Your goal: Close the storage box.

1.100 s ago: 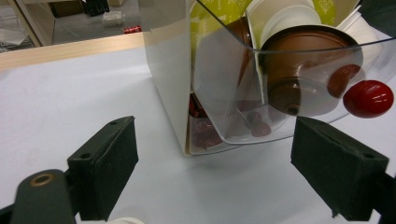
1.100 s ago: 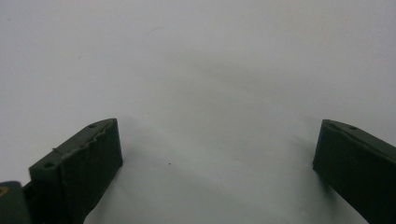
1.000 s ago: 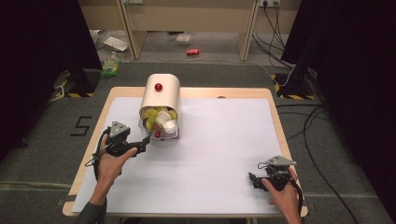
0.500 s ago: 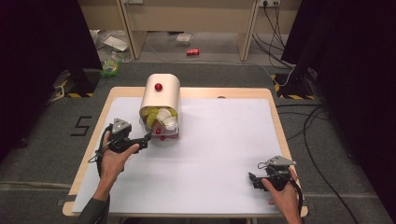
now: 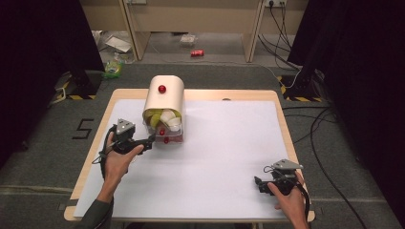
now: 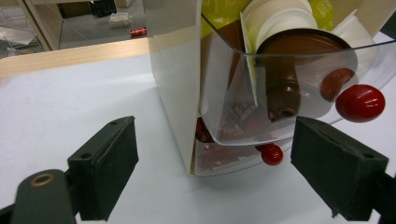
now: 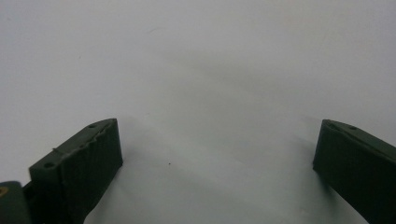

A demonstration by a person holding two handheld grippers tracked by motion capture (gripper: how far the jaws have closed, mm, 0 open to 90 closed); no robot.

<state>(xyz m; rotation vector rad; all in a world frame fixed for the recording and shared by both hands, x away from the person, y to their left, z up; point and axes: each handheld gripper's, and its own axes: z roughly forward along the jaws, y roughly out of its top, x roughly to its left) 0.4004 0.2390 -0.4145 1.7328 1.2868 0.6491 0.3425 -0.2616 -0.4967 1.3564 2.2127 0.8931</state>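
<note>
Your left tongs (image 6: 215,177) stand wide apart and hold nothing. They point at the lower front of the dispenser (image 5: 164,102), close to it but not touching. Between the jaws, in the left gripper view, you face the clear drawer (image 6: 280,93) with a brown capsule (image 6: 299,60) inside; a small red knob (image 6: 272,154) sits low on the front and a larger red knob (image 6: 360,103) to its right. The dispenser stands at the far left of the desk (image 5: 229,157), with a red button (image 5: 162,88) on its cream top. Your right tongs (image 7: 215,172) also gape wide and empty, low over bare white desk at the near right corner, well apart from the dispenser.
</note>
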